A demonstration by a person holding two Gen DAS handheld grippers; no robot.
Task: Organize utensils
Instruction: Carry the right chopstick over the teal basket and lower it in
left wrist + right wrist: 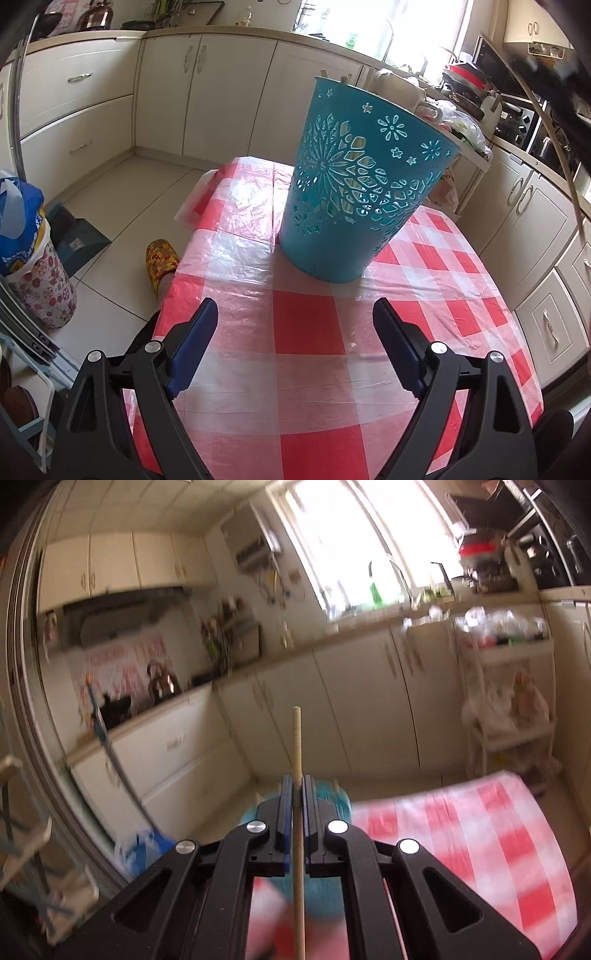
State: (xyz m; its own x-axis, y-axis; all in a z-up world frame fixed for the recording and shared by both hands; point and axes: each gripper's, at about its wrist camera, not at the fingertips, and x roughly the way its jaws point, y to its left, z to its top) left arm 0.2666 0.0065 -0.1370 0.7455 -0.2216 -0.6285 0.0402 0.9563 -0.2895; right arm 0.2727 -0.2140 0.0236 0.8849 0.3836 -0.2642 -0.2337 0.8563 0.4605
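Kitchen scene, two handheld grippers over a table covered with a red-and-white checked plastic tablecloth (306, 325).

The left gripper (295, 314) hangs over the near part of the table with its blue-padded fingers (195, 332) spread wide and nothing between them. It points down at the cloth, well short of the tall teal plastic basket with cut-out flower and star patterns (354, 192) that stands upright further along the table. Through the cut-outs you can make out pale wooden sticks inside the basket, and a couple of tips (345, 78) poke just above its far rim.

The right gripper (294, 801) has its fingers pressed together on a single thin light-wood chopstick (296, 738). The stick runs straight up through the pads, with one end standing above the fingertips and the rest trailing down past the bottom of the view. This view is pretty blurry, but the teal basket (332, 801) shows just behind and below the fingertips, with the checked cloth off to the right.

In the left view, a foot in a yellow patterned slipper (160, 258) sits on the tiled floor beside the table, and a floral bin with a blue bag (33, 266) stands further left.
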